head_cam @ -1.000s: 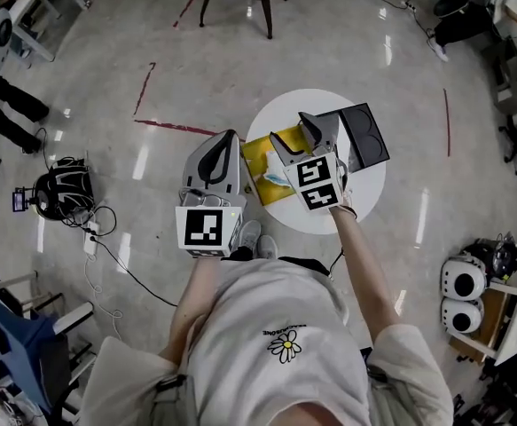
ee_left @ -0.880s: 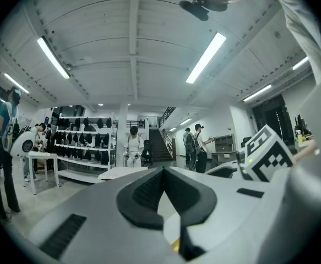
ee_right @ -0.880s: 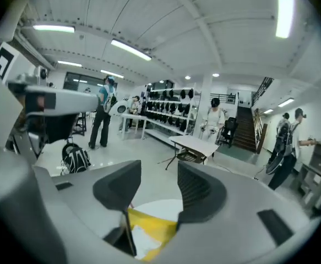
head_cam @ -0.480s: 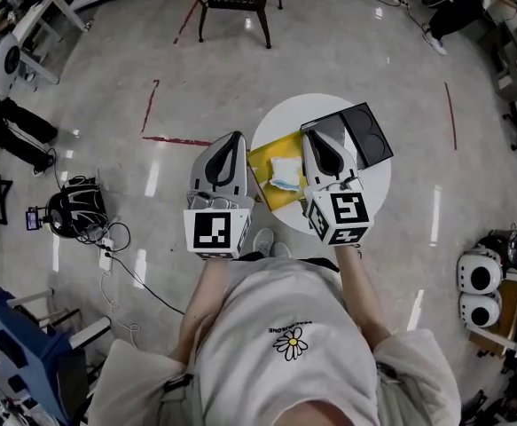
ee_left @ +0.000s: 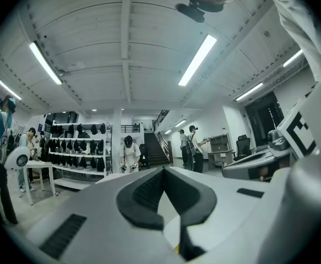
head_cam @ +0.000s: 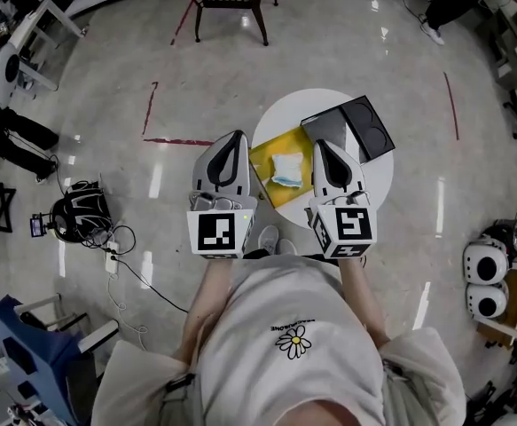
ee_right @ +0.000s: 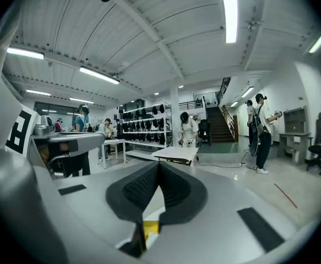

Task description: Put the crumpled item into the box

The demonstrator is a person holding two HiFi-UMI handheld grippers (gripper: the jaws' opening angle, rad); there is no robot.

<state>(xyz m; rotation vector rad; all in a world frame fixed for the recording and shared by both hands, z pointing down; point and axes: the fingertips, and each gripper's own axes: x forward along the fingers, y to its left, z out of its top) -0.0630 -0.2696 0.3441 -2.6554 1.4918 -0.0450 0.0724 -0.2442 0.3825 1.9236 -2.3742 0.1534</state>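
Where crumpled white item (head_cam: 286, 169) lies, yellow square (head_cam: 262, 156) flat on round table (head_cam: 280, 114).

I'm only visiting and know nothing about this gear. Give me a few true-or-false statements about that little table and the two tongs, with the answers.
1. The table is round and white. True.
2. The right tongs hold the crumpled white wad. False: the wad lies in the yellow box, and the right tongs are shut with nothing between them.
3. A black tray sits on the table beside the yellow box. True.
4. The left tongs gape wide open. False: they are shut and empty.
5. The black tray holds the wad. False: nothing white shows in it; the wad is in the yellow box.
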